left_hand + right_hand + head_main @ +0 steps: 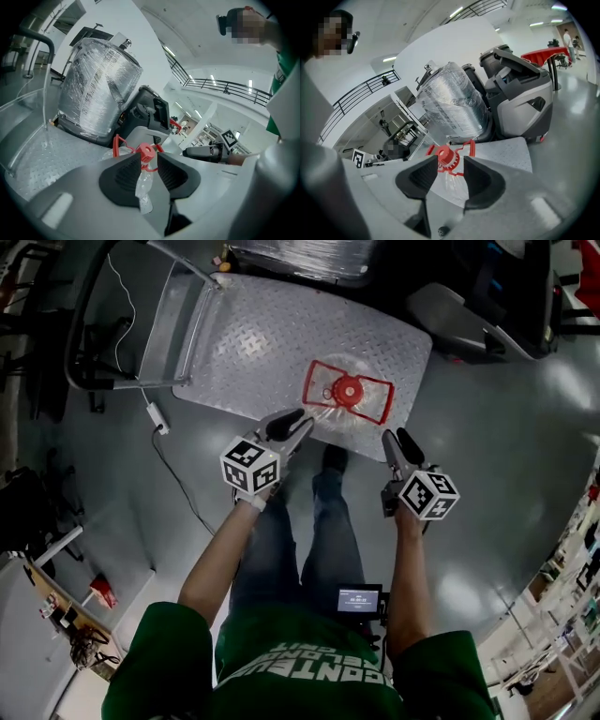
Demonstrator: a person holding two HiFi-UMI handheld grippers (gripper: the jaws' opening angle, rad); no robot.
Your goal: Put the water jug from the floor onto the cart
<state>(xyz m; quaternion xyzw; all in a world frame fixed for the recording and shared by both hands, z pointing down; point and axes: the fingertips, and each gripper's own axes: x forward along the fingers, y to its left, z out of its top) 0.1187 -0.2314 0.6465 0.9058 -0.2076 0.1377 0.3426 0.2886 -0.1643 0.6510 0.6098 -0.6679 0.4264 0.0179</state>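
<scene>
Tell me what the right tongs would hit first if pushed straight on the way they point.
Probably the water jug, at its red cap, on the cart just ahead of the right tongs; depth is unclear.

The right claw [450, 164] fills the bottom of the frame. Its two dark jaws stand apart and hold nothing. Through the gap you can see the water jug [446, 154], with its red cap and red handle. It is clear and stands upright on the bumpy metal cart [506, 150], past the jaws. Behind it, in the middle, is a big wrapped drum [452, 105] in shiny plastic. To the right is a grey machine [520, 98].
</scene>
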